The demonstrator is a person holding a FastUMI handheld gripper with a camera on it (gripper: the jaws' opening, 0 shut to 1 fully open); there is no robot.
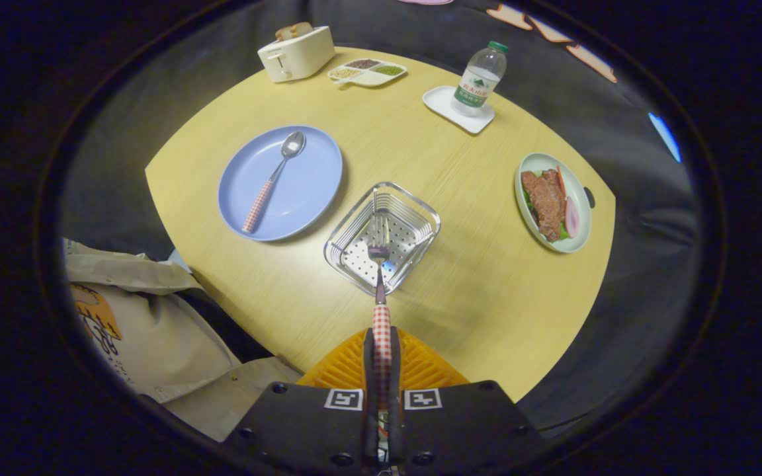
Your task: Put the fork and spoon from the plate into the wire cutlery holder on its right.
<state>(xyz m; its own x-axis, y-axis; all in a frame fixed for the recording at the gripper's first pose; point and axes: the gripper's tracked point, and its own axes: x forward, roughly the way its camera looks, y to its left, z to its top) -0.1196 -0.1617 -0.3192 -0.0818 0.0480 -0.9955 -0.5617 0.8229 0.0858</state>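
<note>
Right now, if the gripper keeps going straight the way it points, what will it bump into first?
Probably the wire cutlery holder. The gripper is shut on the fork, whose tines already hang over the holder, so the fork would likely touch it first; depth is hard to judge.

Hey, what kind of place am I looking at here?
Likely a staged dining table in a booth: toaster, plate of food, water bottle. The gripper holds a fork over the wire cutlery holder; the spoon lies on the blue plate.
</note>
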